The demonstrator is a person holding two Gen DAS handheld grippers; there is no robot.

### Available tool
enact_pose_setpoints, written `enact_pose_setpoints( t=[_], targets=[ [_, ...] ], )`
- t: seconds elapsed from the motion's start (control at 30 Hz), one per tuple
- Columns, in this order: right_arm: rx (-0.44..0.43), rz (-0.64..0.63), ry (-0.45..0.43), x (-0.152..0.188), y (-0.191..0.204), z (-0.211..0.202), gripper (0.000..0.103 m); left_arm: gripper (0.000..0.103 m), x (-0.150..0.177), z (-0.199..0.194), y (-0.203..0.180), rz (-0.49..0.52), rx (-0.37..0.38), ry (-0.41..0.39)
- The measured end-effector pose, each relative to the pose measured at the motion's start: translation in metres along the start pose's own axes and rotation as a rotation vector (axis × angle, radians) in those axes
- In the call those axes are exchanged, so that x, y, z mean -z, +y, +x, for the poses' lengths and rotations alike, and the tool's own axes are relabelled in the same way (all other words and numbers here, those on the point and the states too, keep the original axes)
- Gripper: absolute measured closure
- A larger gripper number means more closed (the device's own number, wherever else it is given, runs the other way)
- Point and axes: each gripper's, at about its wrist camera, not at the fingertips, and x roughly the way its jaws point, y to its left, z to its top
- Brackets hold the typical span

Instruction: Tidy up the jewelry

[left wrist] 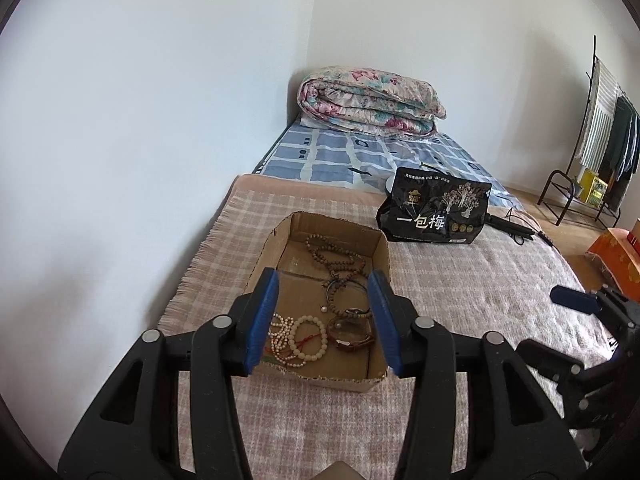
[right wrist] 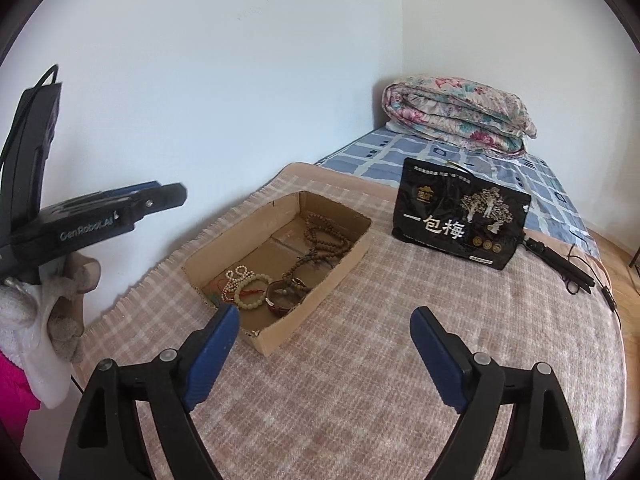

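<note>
We find left tongs [left wrist: 326,320] spread, empty | right tongs [right wrist: 324,354] spread wide, empty | shallow brown cardboard tray [right wrist: 320,292] of bead bracelets [right wrist: 250,288] ahead of both | black glossy pouch [right wrist: 460,220] beyond, reads "一包梅" | left tool marked "GenRobot.AI".

1. Black snack bag [right wrist: 460,216], right of centre in the right wrist view: large white characters "一包梅"; the smaller print above them is illegible.
2. Left gripper [right wrist: 176,196] body, at left: "GenRobot.AI".
</note>
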Motion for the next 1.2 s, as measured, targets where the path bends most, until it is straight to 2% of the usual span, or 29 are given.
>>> enact_pose_setpoints(
  t=[0.03,0.07,0.17,0.4,0.83,0.9,0.97,1.13,1.2],
  targets=[
    [0.012,0.013,-0.011,0.002,-0.003,-0.006,0.008,0.036,0.003,-0.006,-0.004,0.015,-0.013,-0.007],
    [0.024,0.024,-0.022,0.003,-0.006,-0.011,0.004,0.030,0.007,-0.013,-0.007,0.025,-0.021,-0.017],
    [0.057,0.058,-0.059,0.007,-0.015,-0.025,0.000,0.025,0.015,-0.031,-0.016,0.041,-0.036,-0.032],
    [0.109,0.083,-0.090,0.016,-0.025,-0.041,0.000,0.024,0.033,-0.062,-0.032,0.050,-0.056,-0.032],
    [0.136,0.048,-0.101,0.023,-0.022,-0.047,0.000,0.024,0.049,-0.093,-0.051,0.049,-0.063,-0.052],
    [0.134,0.050,-0.102,0.023,-0.023,-0.048,0.000,0.021,0.049,-0.095,-0.052,0.052,-0.074,-0.061],
    [0.133,0.055,-0.104,0.023,-0.023,-0.049,0.000,0.014,0.050,-0.098,-0.053,0.050,-0.075,-0.071],
    [0.134,0.076,-0.110,0.024,-0.026,-0.051,0.000,0.012,0.049,-0.104,-0.056,0.052,-0.088,-0.091],
    [0.133,0.089,-0.112,0.024,-0.029,-0.052,0.000,0.007,0.049,-0.104,-0.058,0.057,-0.090,-0.091]
  ],
)
